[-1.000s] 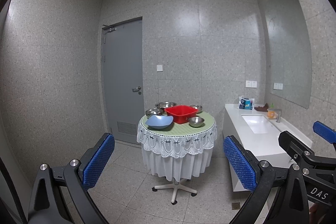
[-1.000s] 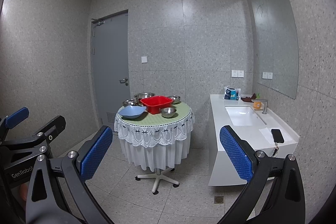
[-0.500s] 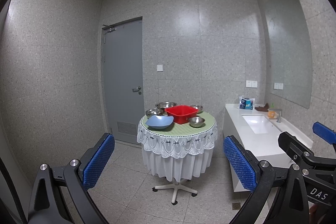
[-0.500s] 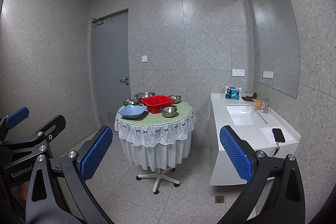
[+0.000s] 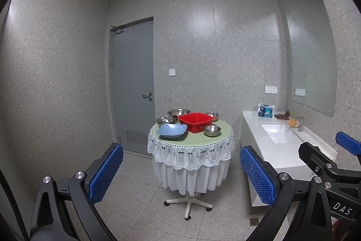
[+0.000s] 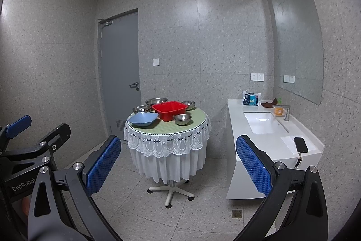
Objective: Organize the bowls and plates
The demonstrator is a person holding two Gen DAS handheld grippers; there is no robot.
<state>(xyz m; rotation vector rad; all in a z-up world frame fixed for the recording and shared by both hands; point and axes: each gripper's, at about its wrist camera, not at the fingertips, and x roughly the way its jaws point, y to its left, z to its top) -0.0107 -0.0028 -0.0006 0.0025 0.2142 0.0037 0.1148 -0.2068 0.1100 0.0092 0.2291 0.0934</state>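
1. A round table (image 5: 190,143) held the red basin (image 5: 195,121), blue bowl (image 5: 172,131) and steel bowls (image 5: 212,130), beside a white sink counter (image 5: 279,146).
2. We held the left gripper (image 5: 180,175) and right gripper (image 6: 178,168) well back, jaws apart, empty.

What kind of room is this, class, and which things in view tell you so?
Probably a washroom: a white counter with a sink and tap, a wall mirror and tiled walls. The round table of bowls looks brought in.

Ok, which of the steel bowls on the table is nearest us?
The steel bowl alone at the front right of the red basin, nearest the table edge; the other three sit behind or left of the basin.
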